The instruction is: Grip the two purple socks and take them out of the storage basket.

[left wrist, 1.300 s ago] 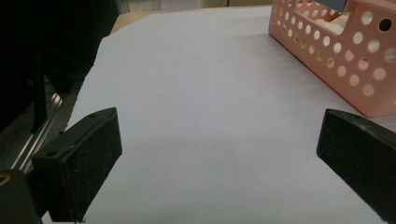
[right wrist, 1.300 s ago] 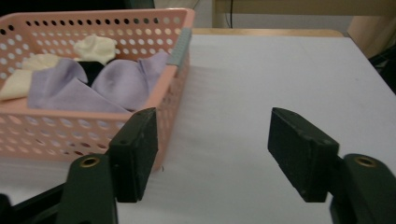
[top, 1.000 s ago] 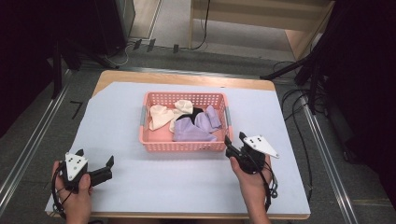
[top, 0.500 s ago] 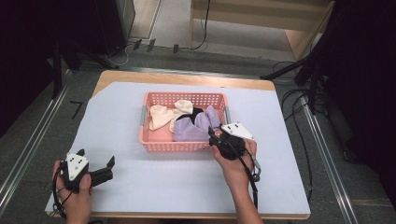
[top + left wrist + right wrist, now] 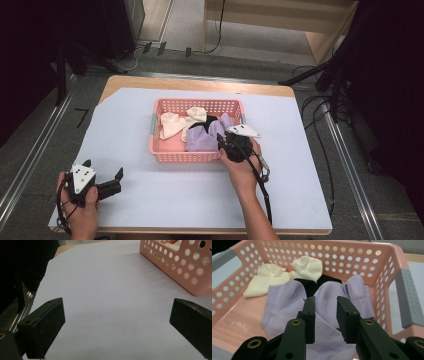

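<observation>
Moved over the basket (image 5: 165, 150), right gripper (image 5: 325, 306) has been closing, jaws narrowly parted above lilac sock (image 5: 287, 302).

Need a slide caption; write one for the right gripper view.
Right gripper closing over lilac socks in pink basket.

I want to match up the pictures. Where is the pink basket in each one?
High view: the pink basket sits mid-table, with the right gripper at its near right corner.
Left gripper view: its holed corner is at the top right, beyond the open jaws.
Right gripper view: its walls ring the picture, with socks inside.
Shared landmark: the round holes in the basket's pink walls.
</observation>
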`<state>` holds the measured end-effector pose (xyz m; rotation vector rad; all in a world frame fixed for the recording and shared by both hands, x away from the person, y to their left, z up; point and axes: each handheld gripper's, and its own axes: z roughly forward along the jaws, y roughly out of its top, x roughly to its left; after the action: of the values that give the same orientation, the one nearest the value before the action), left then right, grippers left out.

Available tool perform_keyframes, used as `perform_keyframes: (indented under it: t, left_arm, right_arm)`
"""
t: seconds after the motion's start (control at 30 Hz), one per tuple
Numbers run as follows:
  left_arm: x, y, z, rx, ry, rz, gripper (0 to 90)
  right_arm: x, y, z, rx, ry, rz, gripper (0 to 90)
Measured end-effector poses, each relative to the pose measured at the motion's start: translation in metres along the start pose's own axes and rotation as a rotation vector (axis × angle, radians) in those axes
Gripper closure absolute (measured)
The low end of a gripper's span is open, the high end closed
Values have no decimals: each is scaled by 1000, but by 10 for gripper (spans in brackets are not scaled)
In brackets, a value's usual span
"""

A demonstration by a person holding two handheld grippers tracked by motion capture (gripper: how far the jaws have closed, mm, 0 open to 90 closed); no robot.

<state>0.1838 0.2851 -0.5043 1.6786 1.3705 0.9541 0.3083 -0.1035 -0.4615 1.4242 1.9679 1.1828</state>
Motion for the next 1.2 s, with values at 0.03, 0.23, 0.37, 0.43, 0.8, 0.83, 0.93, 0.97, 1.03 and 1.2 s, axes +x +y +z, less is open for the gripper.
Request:
perform_keyframes:
  t: [0.03, 0.23, 0.37, 0.43, 0.8, 0.83, 0.93, 0.97, 1.03, 1.2]
  left_arm:
    - [0, 0, 0, 4, 1, 2, 9]
    - [0, 0, 0, 6, -4, 9, 9]
    - [0, 0, 1, 10, -5, 4, 10]
    - [0, 0, 1, 14, -6, 6, 9]
    - [1, 1, 2, 19, -7, 1, 9]
    - [1, 1, 2, 23, -6, 4, 9]
    - [0, 1, 2, 23, -5, 2, 9]
    - [0, 1, 3, 25, -5, 4, 9]
    - [0, 1, 3, 27, -3, 3, 9]
    - [1, 1, 3, 27, -7, 8, 9]
  right_arm:
    - [0, 1, 2, 7, 8, 7, 700]
    - [4, 9, 16, 63, 37, 12, 697]
    - [8, 12, 23, 98, 62, 33, 693]
    - [8, 14, 26, 119, 79, 61, 693]
    - [17, 21, 43, 192, 55, 58, 631]
    - [17, 21, 45, 198, 50, 56, 631]
    - [16, 21, 49, 219, 84, 81, 642]
    - [16, 21, 51, 227, 91, 83, 678]
    - [17, 22, 53, 249, 114, 81, 762]
    - [21, 24, 47, 225, 122, 66, 895]
